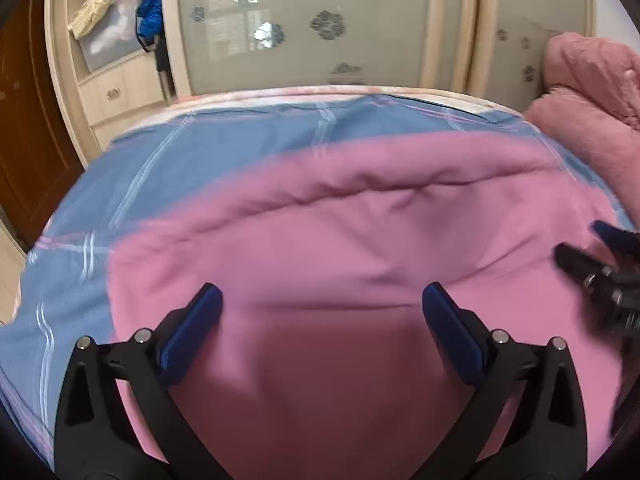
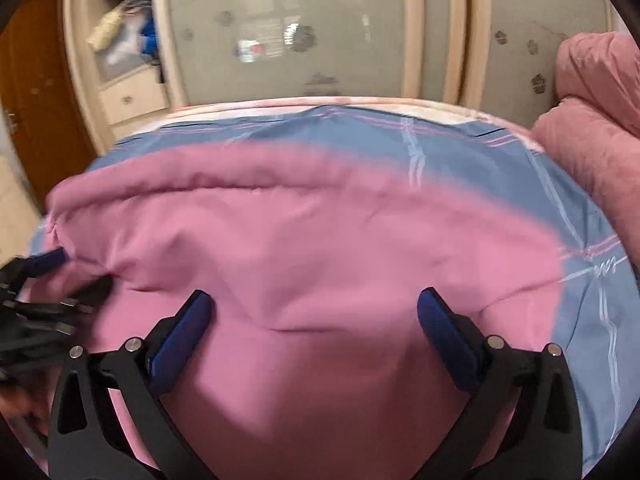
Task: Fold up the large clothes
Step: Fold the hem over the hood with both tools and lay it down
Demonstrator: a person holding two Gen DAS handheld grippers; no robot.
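A large pink garment (image 1: 340, 248) lies spread on a bed with a blue checked sheet (image 1: 180, 160); it also fills the right wrist view (image 2: 300, 240), with a folded ridge along its far edge. My left gripper (image 1: 322, 304) is open above the garment's near part, holding nothing. My right gripper (image 2: 314, 310) is open above the garment, holding nothing. The right gripper shows at the right edge of the left wrist view (image 1: 600, 260). The left gripper shows at the left edge of the right wrist view (image 2: 48, 280). Both views are motion-blurred.
A bunched dusty-pink quilt (image 1: 592, 92) sits at the bed's far right, also in the right wrist view (image 2: 592, 120). A cream wardrobe with frosted flower-pattern doors (image 1: 320, 28) stands behind the bed. Open shelves with clutter (image 1: 116, 20) and a brown door (image 1: 28, 120) are at left.
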